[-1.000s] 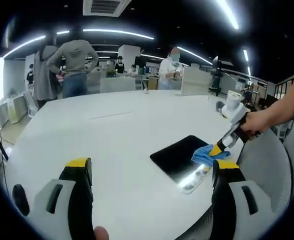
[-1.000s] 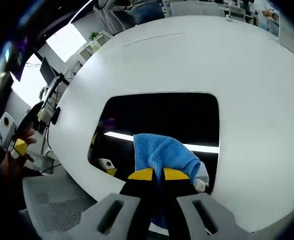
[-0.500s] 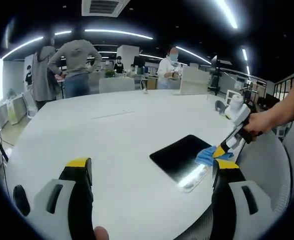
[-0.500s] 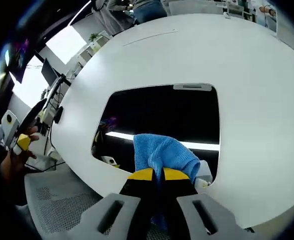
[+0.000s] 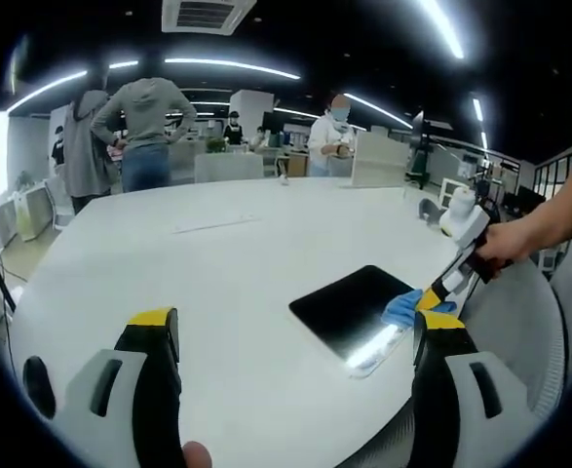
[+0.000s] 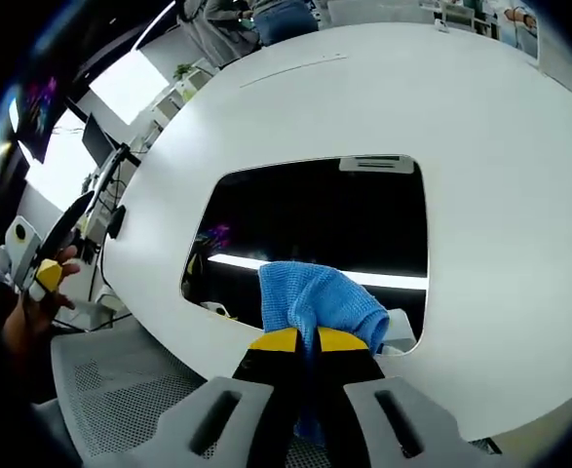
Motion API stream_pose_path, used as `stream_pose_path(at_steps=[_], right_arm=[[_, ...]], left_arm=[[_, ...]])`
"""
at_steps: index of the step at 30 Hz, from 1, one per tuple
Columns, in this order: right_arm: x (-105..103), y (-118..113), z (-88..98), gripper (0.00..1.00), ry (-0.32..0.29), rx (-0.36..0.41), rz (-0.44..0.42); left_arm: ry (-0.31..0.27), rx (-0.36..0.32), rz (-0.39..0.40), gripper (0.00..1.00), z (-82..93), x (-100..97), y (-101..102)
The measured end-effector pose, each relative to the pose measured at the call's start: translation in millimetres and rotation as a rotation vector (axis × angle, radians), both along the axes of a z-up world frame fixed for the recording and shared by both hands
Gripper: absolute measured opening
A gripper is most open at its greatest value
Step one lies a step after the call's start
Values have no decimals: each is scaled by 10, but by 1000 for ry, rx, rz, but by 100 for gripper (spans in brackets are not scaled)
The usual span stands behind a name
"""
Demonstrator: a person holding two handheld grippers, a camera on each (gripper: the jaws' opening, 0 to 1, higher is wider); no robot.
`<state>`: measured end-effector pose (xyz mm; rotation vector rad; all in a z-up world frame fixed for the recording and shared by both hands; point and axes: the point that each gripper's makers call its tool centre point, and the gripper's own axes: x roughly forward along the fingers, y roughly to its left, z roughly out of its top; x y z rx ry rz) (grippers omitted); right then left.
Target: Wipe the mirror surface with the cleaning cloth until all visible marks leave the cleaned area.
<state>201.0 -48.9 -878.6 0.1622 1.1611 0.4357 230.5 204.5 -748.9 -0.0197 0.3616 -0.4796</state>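
Observation:
A dark rectangular mirror (image 6: 315,224) lies flat on the round white table (image 6: 480,175), near the table's edge; in the left gripper view the mirror (image 5: 349,302) sits at the right. My right gripper (image 6: 300,339) is shut on a blue cleaning cloth (image 6: 315,300), which rests on the mirror's near edge. The left gripper view shows that cloth (image 5: 404,308) at the mirror's right corner, held by the right gripper (image 5: 434,297) in a person's hand. My left gripper (image 5: 295,327) stands open above the table, left of the mirror, with nothing between its fingers.
Several people (image 5: 144,122) stand beyond the far side of the table (image 5: 217,253), among desks and partitions. A mesh chair seat (image 6: 110,400) sits below the table edge. A hand holding the left gripper (image 6: 32,278) shows at the left.
The right gripper has drawn the cloth slightly back toward the mirror's near edge and right corner. The left gripper has stayed still and open.

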Motion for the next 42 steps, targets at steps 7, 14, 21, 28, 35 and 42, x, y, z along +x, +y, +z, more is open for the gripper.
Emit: stream_pose_path(at_steps=[7,14,21,28,35,42], right_arm=[[-4,-67,6,0,2,3,-12],[3,-138,5,0,2,2,-16],[20,-255,1,0,1,-1,-27],[39,-389,-1,0,6,-9,-42],[39,-448,10,0,12,-12,-60],[41,-456,6,0,15,-11,-56]], left_arm=[[3,3,1,99,3,-46,-11],[-1,-7,31,99,8,-57,22],[2,-4,40,99,9,-109,12],[0,-6,47,99,44,-120,0],[2,-8,44,99,48,-114,-27],[0,-10,40,99,63,-97,-44]])
